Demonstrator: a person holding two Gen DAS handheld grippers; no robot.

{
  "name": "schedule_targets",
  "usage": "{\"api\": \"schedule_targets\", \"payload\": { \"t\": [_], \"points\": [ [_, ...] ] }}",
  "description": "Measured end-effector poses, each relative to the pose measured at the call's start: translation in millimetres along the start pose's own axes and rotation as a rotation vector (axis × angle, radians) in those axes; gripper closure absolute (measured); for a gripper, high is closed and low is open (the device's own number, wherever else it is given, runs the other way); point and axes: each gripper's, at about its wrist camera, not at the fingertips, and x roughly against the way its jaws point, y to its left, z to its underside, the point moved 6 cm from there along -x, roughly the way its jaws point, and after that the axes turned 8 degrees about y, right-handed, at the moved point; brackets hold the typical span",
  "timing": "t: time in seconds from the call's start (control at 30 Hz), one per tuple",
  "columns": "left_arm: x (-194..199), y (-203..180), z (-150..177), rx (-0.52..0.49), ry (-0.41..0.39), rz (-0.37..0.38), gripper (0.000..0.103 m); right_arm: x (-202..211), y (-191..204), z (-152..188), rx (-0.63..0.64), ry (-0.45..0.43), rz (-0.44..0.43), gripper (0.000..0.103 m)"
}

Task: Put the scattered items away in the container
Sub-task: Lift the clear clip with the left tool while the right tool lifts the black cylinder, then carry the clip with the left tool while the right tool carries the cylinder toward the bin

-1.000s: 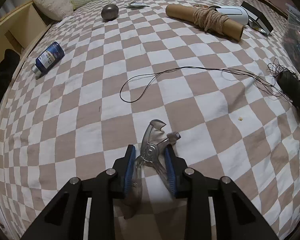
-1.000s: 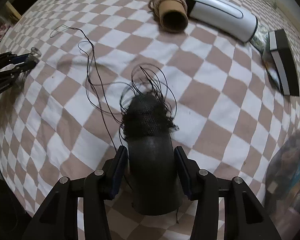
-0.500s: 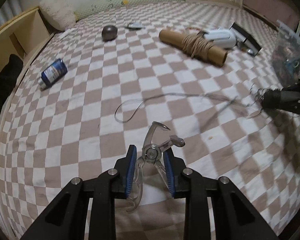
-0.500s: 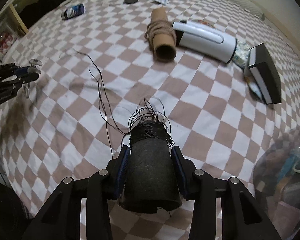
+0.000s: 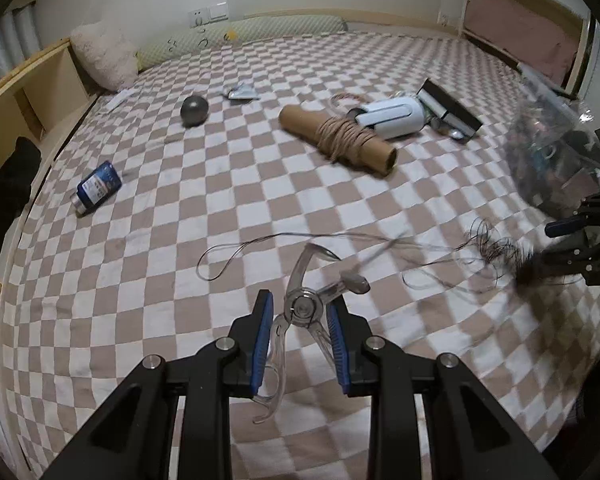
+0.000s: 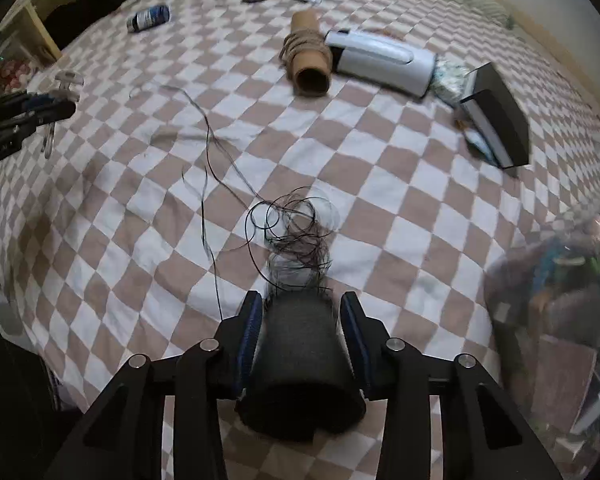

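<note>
My left gripper (image 5: 300,305) is shut on a clear-handled metal tool (image 5: 306,264) and holds it above the checkered bed cover; it shows at the left edge of the right wrist view (image 6: 56,106). My right gripper (image 6: 300,300) grips a black thread spool (image 6: 300,356). Its jaws are closing, with the pads against the spool's sides. Loose black thread (image 6: 292,232) hangs tangled off the spool's end and trails left across the cover (image 5: 260,242). A clear plastic bag (image 6: 552,280) with several items inside sits at the right (image 5: 548,148).
On the bed lie a cardboard tube wound with twine (image 5: 340,140), a white device (image 5: 392,116), a black box (image 5: 448,108), a grey ball (image 5: 194,111), a blue bottle (image 5: 98,188) and a foil packet (image 5: 242,92). A wooden frame (image 5: 48,80) runs along the left side.
Both grippers have risen from the bed. The tool went up with the left one. The spool went up with the right one, dragging its thread toward the bag side.
</note>
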Motion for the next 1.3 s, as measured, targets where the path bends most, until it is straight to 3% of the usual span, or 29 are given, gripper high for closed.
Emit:
{"api": "schedule_targets", "payload": {
  "t": [0.03, 0.07, 0.3, 0.43, 0.73, 0.87, 1.0, 1.17, 1.3],
  "points": [
    [3.9, -4.5, -2.3, -0.002, -0.006, 0.007, 0.076, 6.2, -4.2, 2.7, -0.017, -0.014, -0.007, 0.103],
    [8.2, -10.7, -5.6, -0.008, -0.014, 0.013, 0.076, 12.8, -9.2, 5.3, -0.04, -0.027, -0.015, 0.103],
    [24.2, -51.2, -23.9, -0.06, -0.039, 0.049, 0.076, 24.2, -28.0, 27.3, -0.09, -0.057, -0.047, 0.103],
    [26.1, -72.5, -28.5, -0.087, -0.035, 0.076, 0.076, 10.1, -30.0, 49.6, -0.088, -0.011, -0.1, 0.103],
    [19.6, -95.2, -34.2, -0.114, -0.014, 0.101, 0.076, -17.3, -37.9, 92.1, -0.088, 0.075, -0.085, 0.103],
    [14.5, -99.8, -33.6, -0.127, 0.0, 0.099, 0.076, -18.1, -35.8, 94.9, -0.094, 0.076, -0.075, 0.103],
    [10.8, -103.1, -33.2, -0.136, 0.01, 0.099, 0.076, 9.9, -35.9, 81.6, -0.054, -0.067, 0.057, 0.103],
    [11.4, -105.6, -36.6, -0.136, 0.007, 0.089, 0.076, 14.5, -33.2, 79.2, -0.06, -0.064, 0.05, 0.103],
    [14.6, -110.0, -37.6, -0.15, -0.003, 0.065, 0.076, 5.4, -32.8, 82.4, -0.062, -0.013, 0.029, 0.103]
  ]
}}
